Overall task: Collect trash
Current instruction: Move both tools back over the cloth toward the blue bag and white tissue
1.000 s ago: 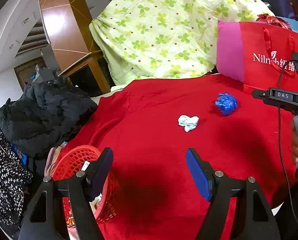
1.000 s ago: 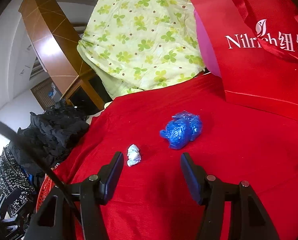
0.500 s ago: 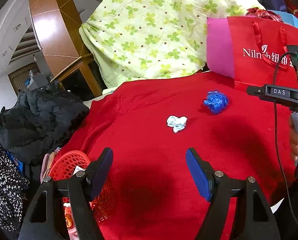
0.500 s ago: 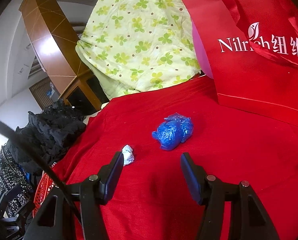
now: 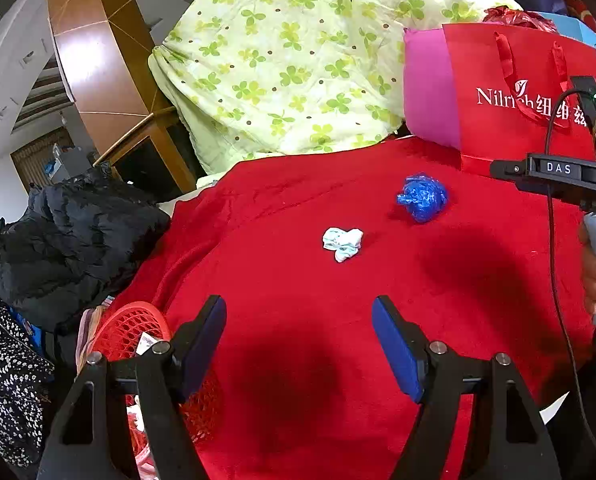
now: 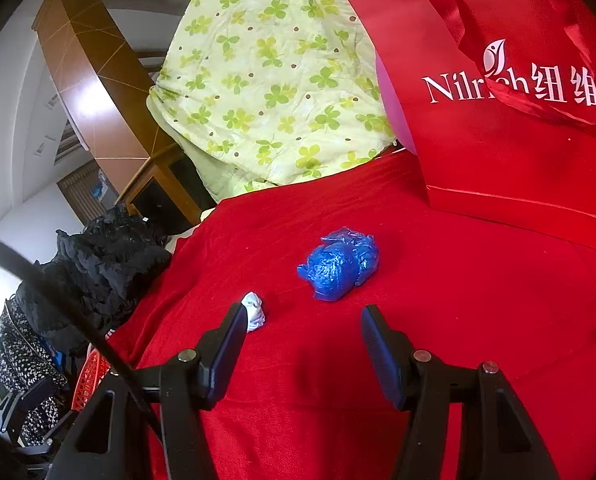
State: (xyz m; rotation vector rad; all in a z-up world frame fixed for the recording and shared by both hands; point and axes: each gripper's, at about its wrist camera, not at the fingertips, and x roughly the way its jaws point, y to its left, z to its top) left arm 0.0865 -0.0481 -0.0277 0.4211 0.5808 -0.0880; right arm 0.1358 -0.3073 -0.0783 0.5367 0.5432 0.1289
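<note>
My right tongs (image 6: 300, 336), gaping wide and empty, are nearing the blue wad (image 6: 339, 264) lying at twelve o'clock, long axis crosswise.

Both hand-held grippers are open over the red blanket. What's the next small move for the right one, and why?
Probably ease the right hand-held gripper forward until its open jaws straddle the blue plastic wad, then close. The wad lies just ahead, nearly centred between the fingers, while the white paper scrap sits off by the left finger.
</note>
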